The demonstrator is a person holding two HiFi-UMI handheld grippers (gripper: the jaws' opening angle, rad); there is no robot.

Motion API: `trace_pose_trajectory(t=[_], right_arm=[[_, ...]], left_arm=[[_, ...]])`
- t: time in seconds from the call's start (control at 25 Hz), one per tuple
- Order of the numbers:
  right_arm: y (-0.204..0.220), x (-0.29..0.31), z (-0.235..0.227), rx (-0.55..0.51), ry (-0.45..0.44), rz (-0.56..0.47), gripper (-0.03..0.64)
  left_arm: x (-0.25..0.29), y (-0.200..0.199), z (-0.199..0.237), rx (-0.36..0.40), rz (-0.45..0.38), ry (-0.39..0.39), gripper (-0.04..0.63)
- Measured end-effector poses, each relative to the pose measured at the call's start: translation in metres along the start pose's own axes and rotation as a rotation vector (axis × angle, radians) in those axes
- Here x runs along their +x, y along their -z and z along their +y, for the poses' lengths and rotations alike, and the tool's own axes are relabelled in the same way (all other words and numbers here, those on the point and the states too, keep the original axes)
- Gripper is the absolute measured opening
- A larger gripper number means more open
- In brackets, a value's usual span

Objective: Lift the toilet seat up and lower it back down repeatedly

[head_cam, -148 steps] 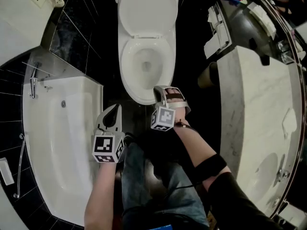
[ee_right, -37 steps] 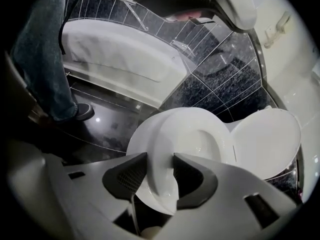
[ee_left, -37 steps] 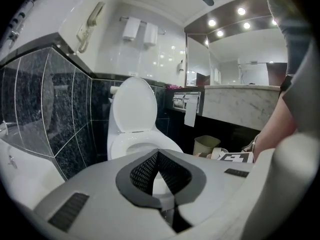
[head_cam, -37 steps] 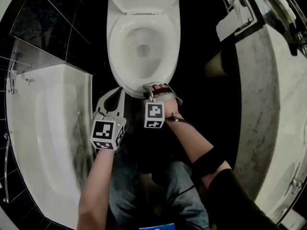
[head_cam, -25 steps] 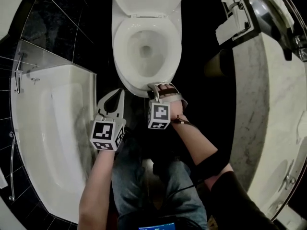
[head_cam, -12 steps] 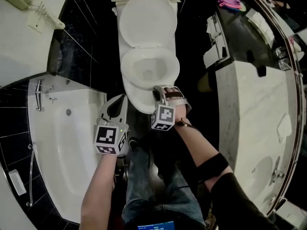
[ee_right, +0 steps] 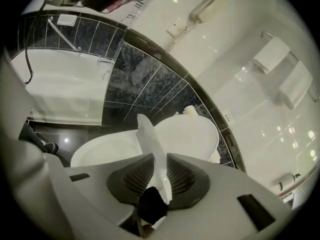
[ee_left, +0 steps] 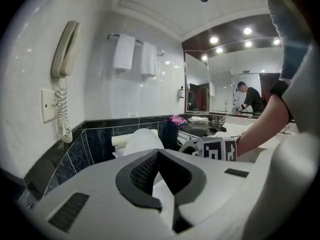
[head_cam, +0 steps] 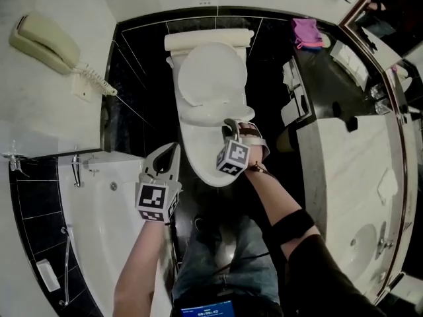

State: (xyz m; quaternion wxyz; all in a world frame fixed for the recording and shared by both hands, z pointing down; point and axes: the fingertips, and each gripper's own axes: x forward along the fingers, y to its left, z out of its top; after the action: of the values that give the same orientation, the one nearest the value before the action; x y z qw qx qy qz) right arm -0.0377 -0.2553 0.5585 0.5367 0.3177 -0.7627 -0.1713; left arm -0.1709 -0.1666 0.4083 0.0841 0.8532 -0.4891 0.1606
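Over the bowl [ee_right: 100, 149], toilet seat [ee_right: 148, 134] part-raised, front rim clamped in right gripper [ee_right: 160, 165], whose jaws have just been closing. Left gripper [ee_left: 158, 156] empty, jaws together. Seat likely rigid, light, slippery plastic; best gripped at front rim.

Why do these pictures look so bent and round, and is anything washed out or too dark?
Head view: a wide lens bows the bathtub and counter edges; the black tiles swallow detail. Left gripper view: spotlights glare above the mirror. Right gripper view: corners go black, and the toilet seat looms large near the lens.
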Motion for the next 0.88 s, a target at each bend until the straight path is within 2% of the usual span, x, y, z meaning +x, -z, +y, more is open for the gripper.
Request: trace_pose_trajectory(t=[0.36,0.64,0.88], right_arm=[[-0.031,0.048,-0.116,0.019,0.081,-0.075,0.087],[-0.049,0.097,-0.179,0.010,0.071,-0.113,0.085],[-0.055,0.136,-0.218,0.024,0.047,-0.135,0.086]], left_arm=[[0.047,-0.031,0.040,-0.011,0.024,-0.070,-0.014],[0.101,-0.054,0.069,-0.046,0.036,-0.128,-0.014],[0.141,-0.072,0.072,-0.055,0.045,-0.146,-0.014]])
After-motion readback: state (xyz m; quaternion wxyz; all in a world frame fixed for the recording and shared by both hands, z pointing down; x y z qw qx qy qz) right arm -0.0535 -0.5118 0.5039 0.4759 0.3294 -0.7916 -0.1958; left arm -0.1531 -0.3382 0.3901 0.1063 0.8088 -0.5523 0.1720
